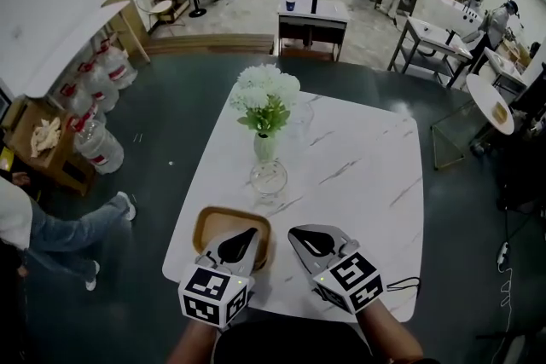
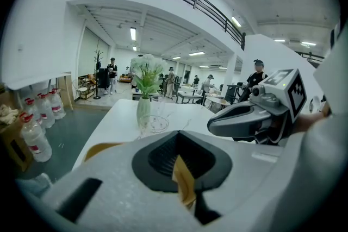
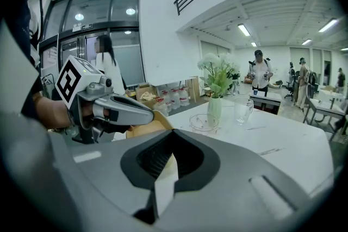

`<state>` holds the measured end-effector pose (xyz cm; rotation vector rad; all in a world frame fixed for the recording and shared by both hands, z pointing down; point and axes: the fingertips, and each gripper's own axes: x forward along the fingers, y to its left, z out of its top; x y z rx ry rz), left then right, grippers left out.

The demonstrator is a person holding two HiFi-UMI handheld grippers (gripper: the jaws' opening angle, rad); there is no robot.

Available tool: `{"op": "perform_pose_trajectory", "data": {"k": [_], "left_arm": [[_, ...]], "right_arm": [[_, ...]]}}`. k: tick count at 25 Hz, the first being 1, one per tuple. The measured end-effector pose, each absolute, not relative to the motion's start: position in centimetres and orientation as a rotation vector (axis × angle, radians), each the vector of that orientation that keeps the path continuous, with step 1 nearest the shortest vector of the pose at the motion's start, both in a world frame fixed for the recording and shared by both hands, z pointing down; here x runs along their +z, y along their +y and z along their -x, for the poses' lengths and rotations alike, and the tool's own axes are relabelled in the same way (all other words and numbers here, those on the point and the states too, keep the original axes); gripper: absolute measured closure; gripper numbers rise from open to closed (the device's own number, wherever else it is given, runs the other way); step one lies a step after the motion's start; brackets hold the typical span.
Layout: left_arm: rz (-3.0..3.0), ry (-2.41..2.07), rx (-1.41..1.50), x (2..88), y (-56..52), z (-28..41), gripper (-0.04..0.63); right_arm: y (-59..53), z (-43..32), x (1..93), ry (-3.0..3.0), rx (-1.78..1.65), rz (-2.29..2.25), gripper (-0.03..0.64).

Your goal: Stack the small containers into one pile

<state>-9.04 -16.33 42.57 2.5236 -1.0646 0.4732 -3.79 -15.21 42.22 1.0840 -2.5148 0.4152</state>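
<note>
Left gripper (image 1: 247, 234) and right gripper (image 1: 297, 233): we read both jaws closed, empty. Only head view shows the tan tray (image 1: 205, 222) as a rounded rectangle.

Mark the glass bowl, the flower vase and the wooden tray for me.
glass bowl (image 1: 269, 178), head view, centre of its base.
flower vase (image 1: 265, 147), head view, middle of its pale body.
wooden tray (image 1: 210, 225), head view, bare floor near its left rim.
</note>
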Motion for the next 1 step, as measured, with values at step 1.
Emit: {"op": "perform_pose_trajectory", "data": {"k": [1], "left_arm": [[-2.524, -1.063, 0.474, 42.59, -16.31, 9.01, 0.601]], "right_arm": [[-15.18, 3.78, 42.23, -2.515, 0.417, -1.085, 0.617]]}}
